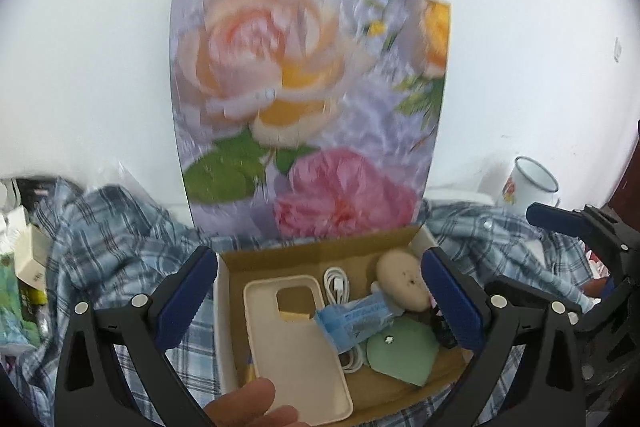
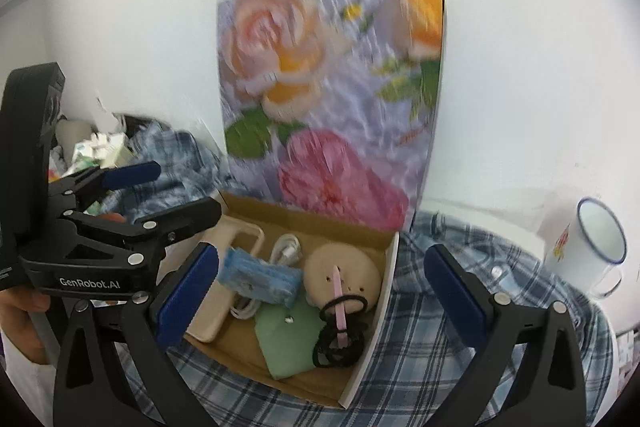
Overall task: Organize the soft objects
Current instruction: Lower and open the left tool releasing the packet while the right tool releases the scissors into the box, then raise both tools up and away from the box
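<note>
- Floral lid (image 1: 308,107) of the cardboard box (image 1: 280,257) stands upright against the white wall; its print is motion-blurred in both views, the petals smeared.
- The surface under everything is hidden by a rumpled blue plaid cloth (image 2: 420,339); no bare counter edge shows, so the box's place on it cannot be fixed. The box sits on the cloth, near the wall.
- Box's near edge is cut off by the frame bottom in the left wrist view, where a hand (image 1: 248,407) intrudes, only its fingers visible.
- Left gripper (image 1: 316,303): jaws wide, nothing between the pads, hovering over the open box. The right pad hides part of the box's right side.
- Right gripper (image 2: 320,291): jaws wide and empty, straddling the box's right wall.
- Inside the box: a cream phone case (image 1: 292,343), smooth and flat, along the left wall; a coiled white cable (image 2: 286,247); a crinkly blue packet (image 2: 260,277); a round beige puff (image 2: 342,275), speckled; a soft green pouch (image 2: 288,339) with a snap; black hair ties (image 2: 340,339) looped around a pink stick (image 2: 340,307).
- Open room: above the box, clear up to the lid; cloth right of the box is bare.
- White enamel mug (image 2: 592,251), blue rim, at far right, well apart from the box.
- Clutter of small cartons (image 2: 100,151) at far left, too blurred to read.
</note>
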### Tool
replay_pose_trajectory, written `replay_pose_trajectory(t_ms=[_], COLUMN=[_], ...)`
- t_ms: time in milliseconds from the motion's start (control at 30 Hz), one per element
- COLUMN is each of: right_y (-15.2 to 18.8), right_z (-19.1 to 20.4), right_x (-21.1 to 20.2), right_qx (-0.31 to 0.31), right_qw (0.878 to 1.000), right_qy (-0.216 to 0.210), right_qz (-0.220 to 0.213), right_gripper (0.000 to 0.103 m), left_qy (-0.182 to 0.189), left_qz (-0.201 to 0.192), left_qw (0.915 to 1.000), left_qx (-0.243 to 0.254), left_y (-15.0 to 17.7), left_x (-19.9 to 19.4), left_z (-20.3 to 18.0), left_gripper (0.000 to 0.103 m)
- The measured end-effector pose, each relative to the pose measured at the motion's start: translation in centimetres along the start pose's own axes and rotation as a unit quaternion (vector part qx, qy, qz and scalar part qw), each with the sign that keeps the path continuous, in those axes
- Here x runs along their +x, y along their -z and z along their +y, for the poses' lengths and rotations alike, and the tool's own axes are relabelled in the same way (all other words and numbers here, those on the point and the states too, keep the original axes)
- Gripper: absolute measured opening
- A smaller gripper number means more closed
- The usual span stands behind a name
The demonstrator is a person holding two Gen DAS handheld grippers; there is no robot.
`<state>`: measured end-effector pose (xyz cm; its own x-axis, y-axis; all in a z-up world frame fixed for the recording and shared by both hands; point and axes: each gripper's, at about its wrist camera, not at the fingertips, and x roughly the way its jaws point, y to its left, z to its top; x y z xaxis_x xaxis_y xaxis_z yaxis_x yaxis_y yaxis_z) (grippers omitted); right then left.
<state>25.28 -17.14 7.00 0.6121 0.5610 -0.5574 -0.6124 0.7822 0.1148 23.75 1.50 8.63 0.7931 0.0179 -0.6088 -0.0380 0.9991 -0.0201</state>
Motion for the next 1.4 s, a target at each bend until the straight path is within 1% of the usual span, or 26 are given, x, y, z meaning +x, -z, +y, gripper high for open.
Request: replay_pose_trajectory(t_ms=[167,333,400,467,533,633,733,833,933,1033,1167,1267,1400], right_y=[-1.3,-2.2,-2.5,-2.8,-3.0,-3.0,-3.0,-2.9,-2.9,-2.4,-1.5,-0.2,1.7], right_z=[1.1,2.2,2.7,3.2,3.5,3.9,4.8,5.9,6.8,7.7,8.9,10.1,11.2], right_x=[-3.8,-7.5,-9.0,-11.0,-13.5,-16.7,-19.6,-21.8,-23.7,-25.5,-27.3,-28.4,-29.1], right_qx=[-0.012,-0.022,-0.031,-0.041,-0.04,-0.036,-0.045,-0.051,-0.06,-0.061,-0.063,-0.065,-0.067], right_qw=[0.998,0.995,0.993,0.99,0.986,0.981,0.975,0.972,0.969,0.969,0.967,0.965,0.965], right_qy=[0.013,0.034,0.044,0.062,0.071,0.075,0.079,0.084,0.087,0.074,0.083,0.086,0.091], right_qz=[-0.054,-0.093,-0.104,-0.12,-0.144,-0.177,-0.204,-0.215,-0.222,-0.229,-0.234,-0.238,-0.238], right_gripper=[0.103,0.103,0.103,0.103,0.103,0.103,0.103,0.103,0.103,0.103,0.103,0.103,0.103], left_qy=[-0.009,-0.008,-0.003,0.007,0.017,0.021,0.025,0.024,0.011,0.012,0.007,0.005,0.008], left_qz=[-0.036,-0.08,-0.092,-0.109,-0.135,-0.165,-0.189,-0.205,-0.224,-0.241,-0.254,-0.262,-0.258], left_qw=[0.9991,0.9959,0.9949,0.9934,0.9899,0.985,0.9801,0.977,0.9729,0.969,0.9656,0.9634,0.9641], left_qx=[0.019,0.043,0.04,0.035,0.039,0.048,0.055,0.052,0.058,0.056,0.054,0.058,0.062], left_y=[-1.1,-1.9,-2.1,-2.5,-2.6,-2.6,-2.5,-2.4,-1.9,-1.1,0.3,1.6,3.4], left_x=[-3.4,-7.3,-8.5,-10.4,-12.8,-16.1,-19.4,-22.2,-25.1,-27.7,-30.7,-32.3,-33.2], left_z=[-0.5,-2.0,-2.4,-2.9,-3.7,-4.8,-5.7,-6.5,-7.3,-7.8,-7.7,-7.6,-7.4], left_gripper=[0.103,0.103,0.103,0.103,0.103,0.103,0.103,0.103,0.103,0.103,0.103,0.103,0.103])
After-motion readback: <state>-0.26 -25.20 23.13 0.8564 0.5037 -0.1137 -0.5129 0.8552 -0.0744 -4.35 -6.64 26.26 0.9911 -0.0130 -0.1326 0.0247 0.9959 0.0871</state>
